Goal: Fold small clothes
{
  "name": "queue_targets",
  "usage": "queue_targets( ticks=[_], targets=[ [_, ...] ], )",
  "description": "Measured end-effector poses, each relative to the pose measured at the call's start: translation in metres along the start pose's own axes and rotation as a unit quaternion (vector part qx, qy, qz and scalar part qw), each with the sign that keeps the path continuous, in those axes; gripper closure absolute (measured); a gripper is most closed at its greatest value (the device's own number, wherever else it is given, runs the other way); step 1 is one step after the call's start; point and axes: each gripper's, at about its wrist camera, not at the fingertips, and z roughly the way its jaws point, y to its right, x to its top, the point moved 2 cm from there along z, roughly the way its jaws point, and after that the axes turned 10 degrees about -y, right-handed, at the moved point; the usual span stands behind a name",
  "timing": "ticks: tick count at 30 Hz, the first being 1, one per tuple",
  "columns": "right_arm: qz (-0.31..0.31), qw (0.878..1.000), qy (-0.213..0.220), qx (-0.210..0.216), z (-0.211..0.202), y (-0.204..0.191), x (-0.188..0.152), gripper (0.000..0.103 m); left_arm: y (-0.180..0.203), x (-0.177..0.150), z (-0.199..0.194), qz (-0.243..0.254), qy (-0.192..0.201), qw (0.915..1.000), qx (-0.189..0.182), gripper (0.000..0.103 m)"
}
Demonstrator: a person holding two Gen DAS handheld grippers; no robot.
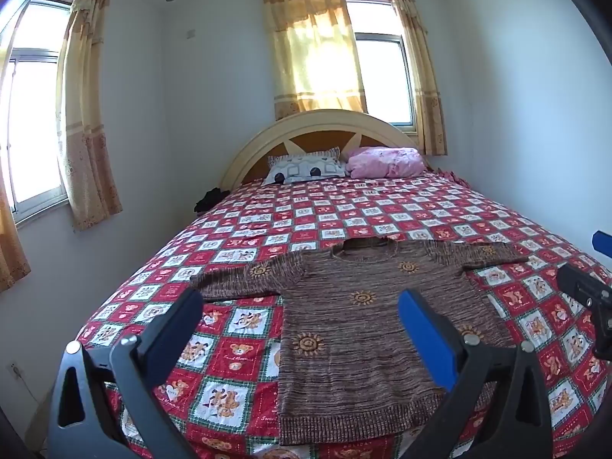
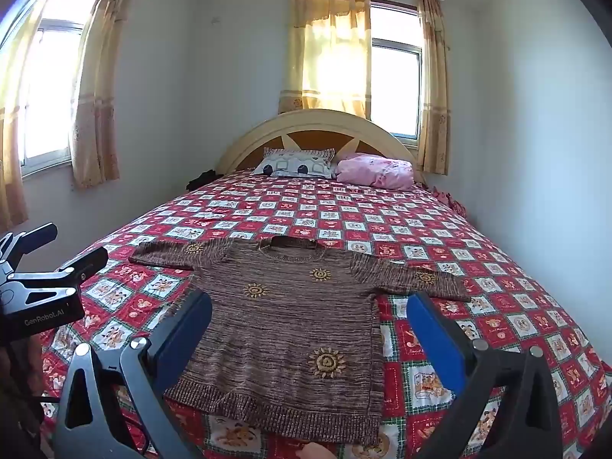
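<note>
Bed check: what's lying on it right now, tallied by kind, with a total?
Brown knit sweater, spread flat near the foot: 1
Patterned grey-white pillow at the headboard: 1
Pink pillow beside it: 1
Dark bundle at the far left edge, too small to identify: 1
Total: 4
</note>
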Motion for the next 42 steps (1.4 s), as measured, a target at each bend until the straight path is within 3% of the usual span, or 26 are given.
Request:
queue_targets(
  ticks=[42],
  targets=[
    [-0.008, 1.0, -0.004, -0.004, 0.0048, -0.004, -0.0012, 0.001, -0.005, 0.0024, -0.0028, -0.021, 0.004, 0.9998, -0.003, 0.0]
  ],
)
